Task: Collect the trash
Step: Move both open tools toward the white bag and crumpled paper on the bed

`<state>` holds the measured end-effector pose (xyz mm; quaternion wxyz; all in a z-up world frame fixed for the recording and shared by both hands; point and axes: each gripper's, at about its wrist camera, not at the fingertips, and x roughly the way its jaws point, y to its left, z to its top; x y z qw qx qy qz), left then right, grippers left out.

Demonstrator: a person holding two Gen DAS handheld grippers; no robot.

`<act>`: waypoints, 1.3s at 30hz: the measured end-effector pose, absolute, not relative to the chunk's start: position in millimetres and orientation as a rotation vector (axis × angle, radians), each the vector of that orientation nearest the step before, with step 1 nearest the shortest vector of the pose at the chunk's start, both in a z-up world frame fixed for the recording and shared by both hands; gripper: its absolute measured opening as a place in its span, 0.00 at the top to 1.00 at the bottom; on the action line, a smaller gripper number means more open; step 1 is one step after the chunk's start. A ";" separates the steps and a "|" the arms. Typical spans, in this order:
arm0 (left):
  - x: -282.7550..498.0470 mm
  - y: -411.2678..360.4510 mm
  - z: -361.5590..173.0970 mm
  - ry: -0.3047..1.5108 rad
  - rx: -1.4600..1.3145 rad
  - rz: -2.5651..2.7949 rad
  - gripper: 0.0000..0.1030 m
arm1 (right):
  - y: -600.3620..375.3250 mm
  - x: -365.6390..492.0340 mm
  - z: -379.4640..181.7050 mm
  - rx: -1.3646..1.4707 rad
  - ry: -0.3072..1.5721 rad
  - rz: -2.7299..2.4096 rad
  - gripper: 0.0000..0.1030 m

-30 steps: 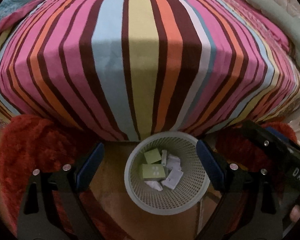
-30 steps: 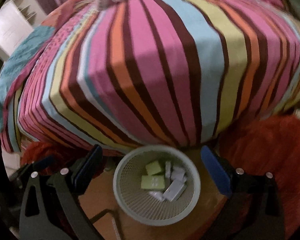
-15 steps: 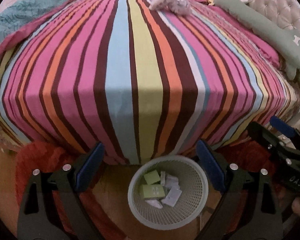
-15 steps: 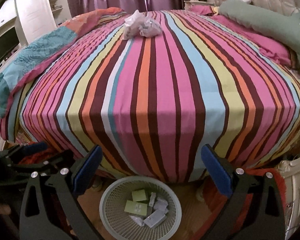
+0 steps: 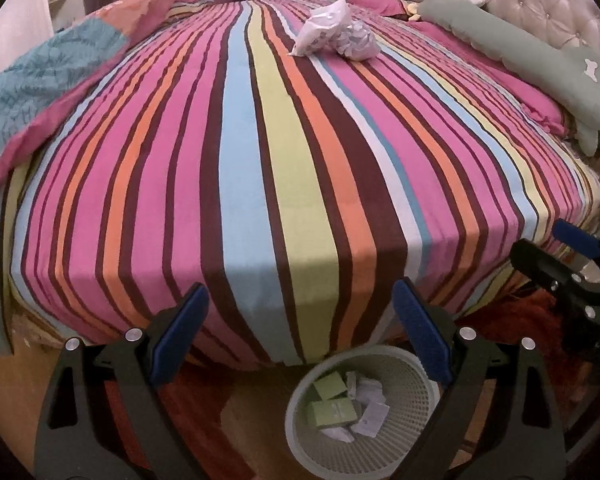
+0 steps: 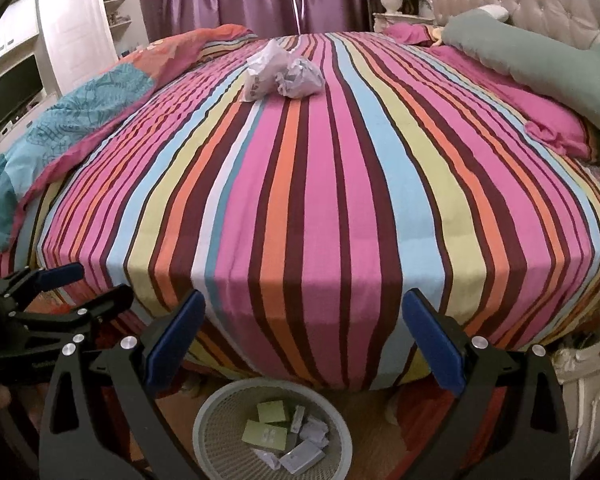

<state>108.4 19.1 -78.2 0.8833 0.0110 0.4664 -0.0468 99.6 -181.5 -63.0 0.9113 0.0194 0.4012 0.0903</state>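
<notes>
While both my grippers, left gripper (image 5: 300,332) and right gripper (image 6: 304,340), gape wide and empty, crumpled wrappers (image 6: 284,74) lie far up striped bed (image 6: 320,200); waste basket (image 6: 236,400) below holds small boxes.

Left gripper (image 5: 300,334) jaws wide apart, empty; right gripper (image 6: 302,340) same, both held side by side, level

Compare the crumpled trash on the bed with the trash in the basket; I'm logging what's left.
The crumpled trash lies far up the striped bed; the basket trash sits in the white basket on the floor. The bed trash is bunched and white; the basket trash is mostly flat, some green. Neither is held by a gripper.
</notes>
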 end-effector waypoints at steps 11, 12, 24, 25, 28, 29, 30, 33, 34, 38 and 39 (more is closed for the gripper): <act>161.5 24.9 -67.0 0.950 0.004 -0.123 0.12 | -192.3 142.4 -47.6 0.055 0.799 0.176 0.08; 166.5 25.4 -66.4 0.949 0.004 -0.121 0.12 | -193.2 146.0 -47.2 0.056 0.800 0.176 0.08; 215.6 24.7 -55.6 0.927 -0.007 -0.135 0.12 | -190.9 185.3 -43.3 0.031 0.805 0.191 0.08; 219.1 24.1 -54.9 0.927 -0.010 -0.138 0.12 | -190.5 188.2 -42.8 0.030 0.804 0.192 0.08; 230.8 22.7 -54.7 0.931 -0.015 -0.143 0.12 | -188.9 197.9 -42.4 0.027 0.805 0.195 0.08; 234.7 22.0 -54.7 0.930 -0.013 -0.143 0.12 | -188.4 201.3 -42.5 0.025 0.807 0.197 0.08; 238.0 21.0 -54.8 0.930 -0.011 -0.145 0.12 | -188.4 204.3 -42.6 0.023 0.807 0.198 0.08; 246.6 17.8 -55.1 0.932 0.005 -0.149 0.12 | -188.9 212.9 -41.8 0.016 0.809 0.202 0.08; 250.4 16.8 -54.7 0.931 0.016 -0.150 0.12 | -189.1 215.9 -41.5 0.013 0.811 0.203 0.08; 263.9 15.8 -52.9 0.926 0.036 -0.152 0.12 | -190.6 226.6 -40.2 0.009 0.814 0.207 0.08; 266.2 15.7 -52.6 0.926 0.034 -0.153 0.12 | -191.3 229.1 -40.1 0.010 0.815 0.208 0.08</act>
